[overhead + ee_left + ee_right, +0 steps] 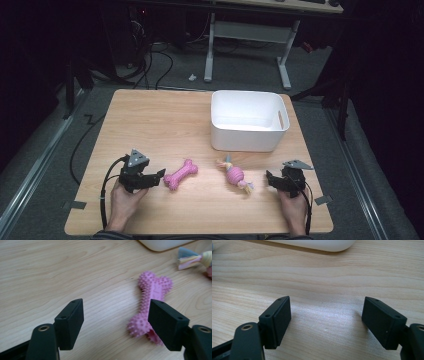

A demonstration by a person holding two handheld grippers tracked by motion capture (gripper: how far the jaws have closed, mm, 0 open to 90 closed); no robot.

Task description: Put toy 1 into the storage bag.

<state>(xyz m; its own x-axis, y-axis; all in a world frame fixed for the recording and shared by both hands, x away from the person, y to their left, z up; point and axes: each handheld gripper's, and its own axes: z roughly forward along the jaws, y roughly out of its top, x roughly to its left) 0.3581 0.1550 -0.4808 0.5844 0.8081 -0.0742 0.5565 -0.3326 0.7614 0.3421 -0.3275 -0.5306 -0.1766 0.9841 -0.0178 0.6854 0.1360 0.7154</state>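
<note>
Left gripper (pixel 161 174) is sitting lower left of the high view, jaws pointing right at the pink bone (pixel 180 174). In the left gripper view the jaws are standing apart with bare wood between them; the bone (pixel 150 302) is lying right of centre, its near end partly hidden behind the right jaw. No pad is pressing on it, so nothing is gripped.

Right gripper (pixel 269 178) is resting lower right, jaws gaping over bare table (pixel 322 285), holding nothing. The rope toy (pixel 235 175) is lying just left of it, between bone and right gripper; in the left gripper view the rope toy (pixel 192 258) is being cut off by the upper right edge.

White bin (pixel 248 120) is standing upper right of the table; from above its inside is looking blank, though the near wall is hiding part of the floor. Both gripper views are catching just a sliver of its base at the top edge. Hands are cut off at the bottom edge.
</note>
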